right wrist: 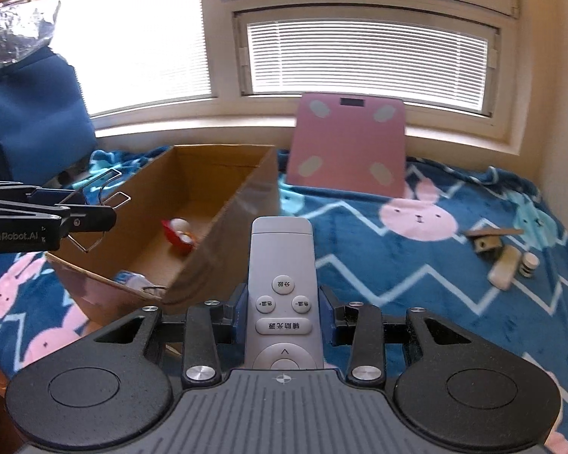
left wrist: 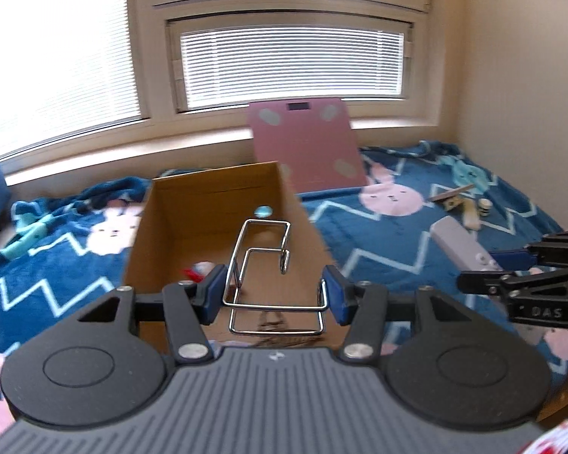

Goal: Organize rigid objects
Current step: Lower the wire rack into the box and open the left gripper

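Observation:
My left gripper (left wrist: pixel 274 295) is shut on a chrome wire rack (left wrist: pixel 265 249), its blue pads pressing the rack's sides. It hangs over the open cardboard box (left wrist: pixel 212 174). My right gripper (right wrist: pixel 284 310) is shut on a grey remote control (right wrist: pixel 282 249), held just right of the box (right wrist: pixel 227 219) above the blanket. The left wrist view shows the right gripper (left wrist: pixel 488 268) with the remote (left wrist: pixel 462 246) at the right edge. The right wrist view shows the left gripper (right wrist: pixel 94 208) and the rack (right wrist: pixel 110 181) above the box's left rim.
In the box lie a red and white toy (right wrist: pixel 180 234) and a small blue disc (left wrist: pixel 263 210). A pink bathroom scale (right wrist: pixel 348 143) leans on the window sill. Wooden pieces (right wrist: pixel 488 240), a white block (right wrist: pixel 505 266) and a small jar (right wrist: pixel 529 265) lie on the bunny blanket (right wrist: pixel 416 283).

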